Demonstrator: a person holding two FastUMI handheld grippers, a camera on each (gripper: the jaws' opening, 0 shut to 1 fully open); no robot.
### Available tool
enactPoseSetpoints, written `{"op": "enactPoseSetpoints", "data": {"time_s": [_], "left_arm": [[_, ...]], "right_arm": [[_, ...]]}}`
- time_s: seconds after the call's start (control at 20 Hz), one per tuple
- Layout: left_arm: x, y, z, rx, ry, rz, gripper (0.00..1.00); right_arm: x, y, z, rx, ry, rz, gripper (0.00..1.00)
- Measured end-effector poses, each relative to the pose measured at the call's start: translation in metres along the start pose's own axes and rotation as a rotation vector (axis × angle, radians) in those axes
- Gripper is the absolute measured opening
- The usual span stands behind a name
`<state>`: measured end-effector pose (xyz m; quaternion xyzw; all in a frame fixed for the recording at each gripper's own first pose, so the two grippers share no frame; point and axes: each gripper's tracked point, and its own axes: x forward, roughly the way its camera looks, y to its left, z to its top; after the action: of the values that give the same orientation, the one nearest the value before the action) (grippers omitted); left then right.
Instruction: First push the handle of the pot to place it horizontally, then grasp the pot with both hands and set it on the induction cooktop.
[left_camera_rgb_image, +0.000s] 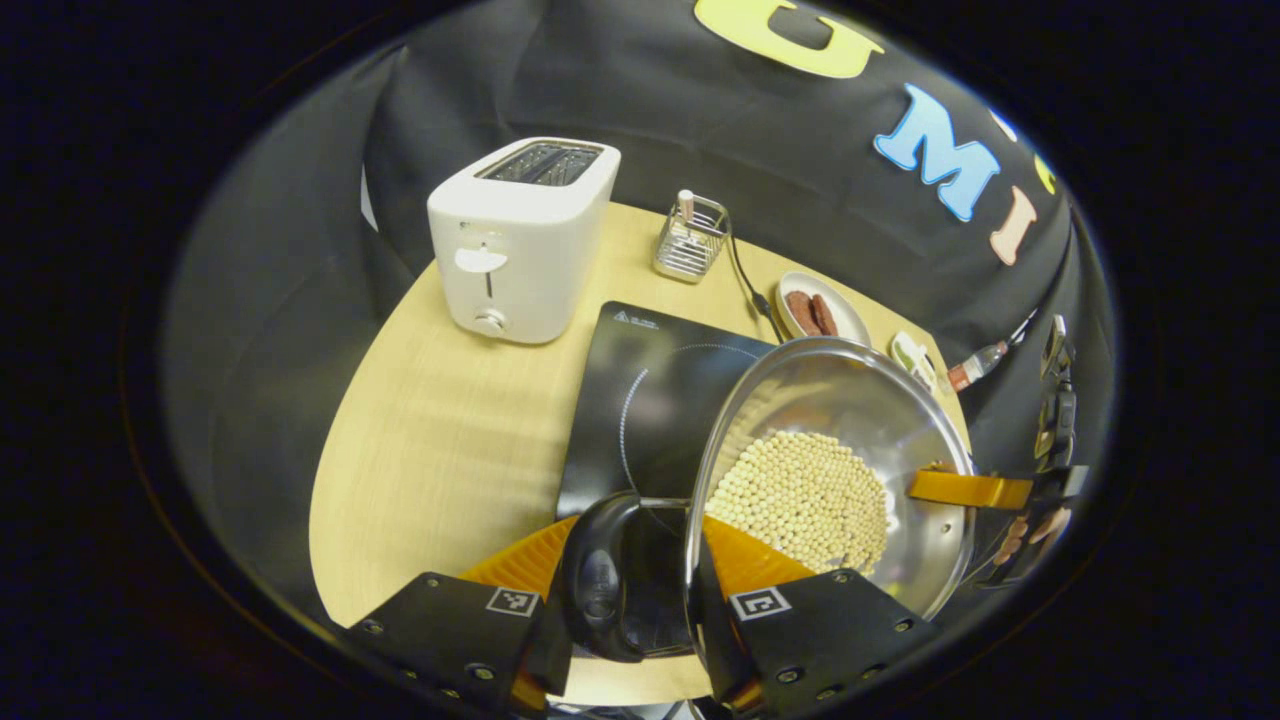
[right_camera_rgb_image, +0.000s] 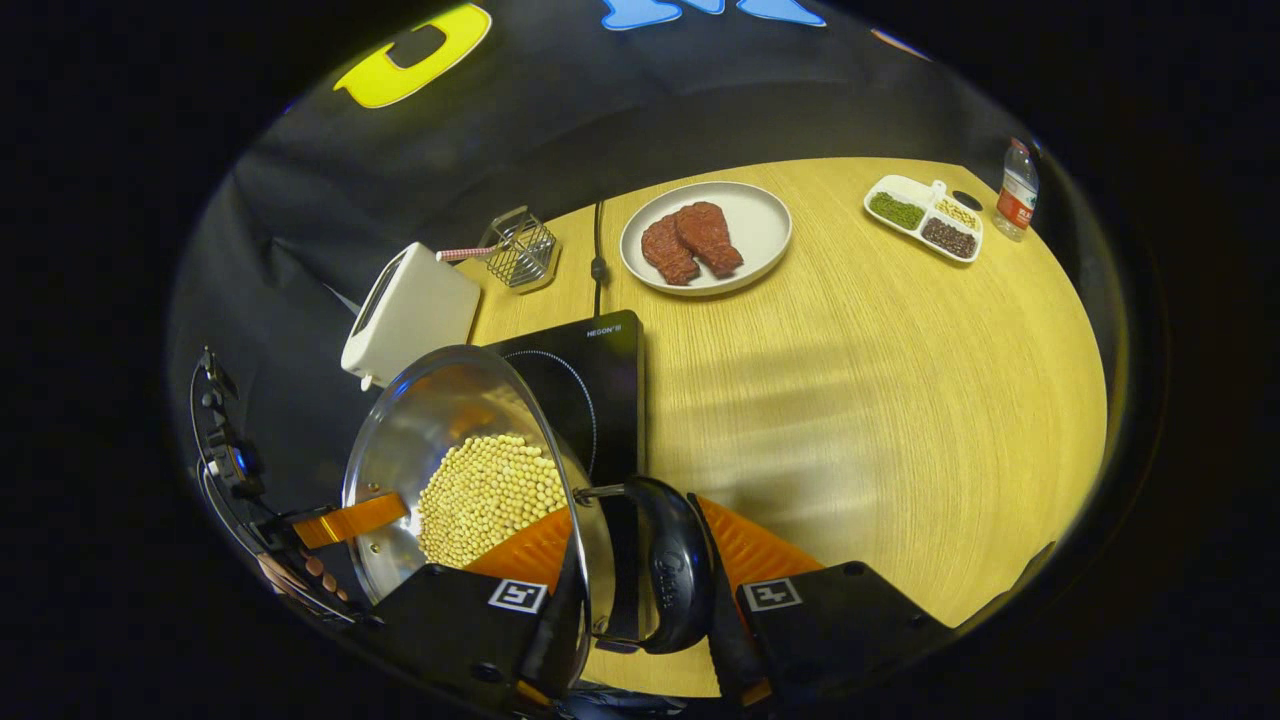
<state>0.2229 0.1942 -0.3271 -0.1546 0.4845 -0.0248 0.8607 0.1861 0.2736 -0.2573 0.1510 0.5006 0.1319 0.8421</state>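
1. Bare table (right_camera_rgb_image: 850, 400) lies open at three o'clock of the induction cooktop (right_camera_rgb_image: 590, 390); plate of meat (right_camera_rgb_image: 705, 238) stands at twelve.
2. Toaster (left_camera_rgb_image: 520, 240) blocks ten o'clock; wire rack (left_camera_rgb_image: 690, 240) stands beside it.

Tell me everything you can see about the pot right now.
The pot is a shiny, round, wide-rimmed metal vessel holding a heap of pale yellow beans. It has two black loop handles. The left tongs close on one handle, the right tongs on the other. It looks lifted, tilted, partly over the black induction cooktop.
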Motion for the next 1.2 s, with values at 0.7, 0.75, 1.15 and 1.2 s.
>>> {"op": "enactPoseSetpoints", "data": {"time_s": [0.7,0.75,1.15,1.2], "left_arm": [[0.066,0.036,0.049,0.042,0.001,-0.008,0.54],[0.068,0.036,0.052,0.046,-0.001,-0.008,0.51],[0.078,0.037,0.062,0.083,-0.008,-0.026,0.54],[0.078,0.037,0.062,0.086,-0.010,-0.027,0.57]], "right_arm": [[0.060,0.021,0.037,0.008,-0.025,-0.024,0.57],[0.060,0.020,0.038,0.010,-0.027,-0.022,0.57],[0.068,0.020,0.038,0.007,-0.028,-0.014,0.53],[0.068,0.020,0.038,0.005,-0.027,-0.013,0.57]]}}
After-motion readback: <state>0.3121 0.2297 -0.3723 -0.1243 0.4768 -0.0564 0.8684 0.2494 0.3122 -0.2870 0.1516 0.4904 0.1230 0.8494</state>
